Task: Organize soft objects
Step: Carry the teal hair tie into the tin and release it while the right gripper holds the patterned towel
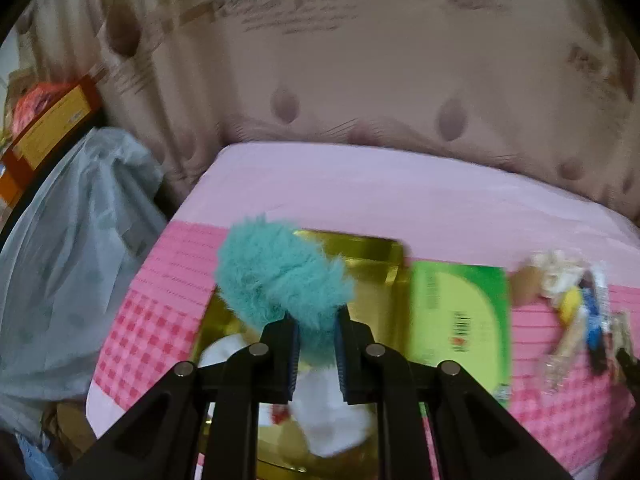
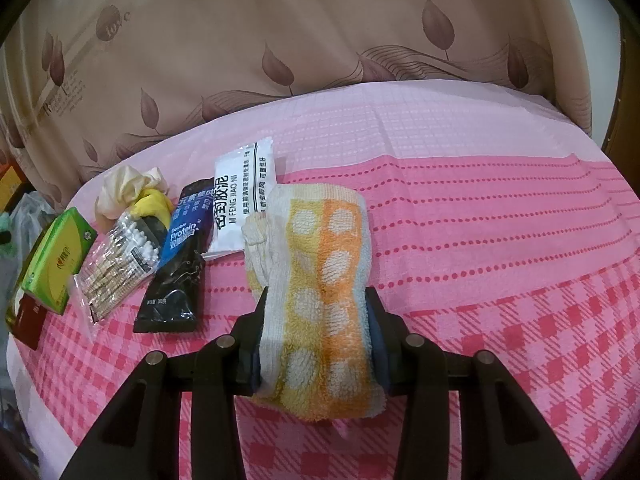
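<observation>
In my left tool [image 1: 316, 316] I have a teal fluffy plush [image 1: 276, 272], long-piled and shaggy, pinched at its lower end between the pads so the bulk of it stands up above the fingertips. It hangs over a gold tray [image 1: 360, 252] that already holds a white soft thing [image 1: 332, 412], its shape blurred. My right tool [image 2: 316, 312] grips a rolled terry towel [image 2: 320, 280], white with yellow and orange bands dotted with pale circles; it lies lengthwise between the pads, its far end resting on the pink checked cloth [image 2: 520, 280] of the bed.
</observation>
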`<action>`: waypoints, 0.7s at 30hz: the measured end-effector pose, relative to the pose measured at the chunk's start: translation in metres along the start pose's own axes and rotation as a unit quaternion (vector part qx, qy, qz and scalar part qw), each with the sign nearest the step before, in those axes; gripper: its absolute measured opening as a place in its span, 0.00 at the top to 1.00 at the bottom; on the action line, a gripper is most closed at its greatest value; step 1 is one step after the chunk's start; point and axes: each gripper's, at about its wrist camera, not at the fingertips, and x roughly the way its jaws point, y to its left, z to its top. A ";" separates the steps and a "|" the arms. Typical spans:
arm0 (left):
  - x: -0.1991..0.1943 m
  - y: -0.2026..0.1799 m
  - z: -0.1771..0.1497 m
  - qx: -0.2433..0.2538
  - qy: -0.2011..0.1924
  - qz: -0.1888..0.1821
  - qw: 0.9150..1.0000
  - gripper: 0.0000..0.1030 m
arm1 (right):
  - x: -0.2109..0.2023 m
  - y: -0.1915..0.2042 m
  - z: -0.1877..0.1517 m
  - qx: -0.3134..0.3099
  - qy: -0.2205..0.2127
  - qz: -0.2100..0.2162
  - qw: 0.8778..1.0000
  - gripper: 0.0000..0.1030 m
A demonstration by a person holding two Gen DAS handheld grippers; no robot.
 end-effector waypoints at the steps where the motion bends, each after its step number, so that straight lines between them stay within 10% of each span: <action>1: 0.006 0.003 0.000 -0.002 0.003 0.002 1.000 0.85 | 0.000 0.000 0.000 -0.001 0.000 -0.001 1.000 0.61; 21: 0.089 0.041 -0.006 -0.027 0.066 0.035 0.997 0.77 | 0.002 0.009 0.000 -0.020 0.004 -0.026 0.999 0.59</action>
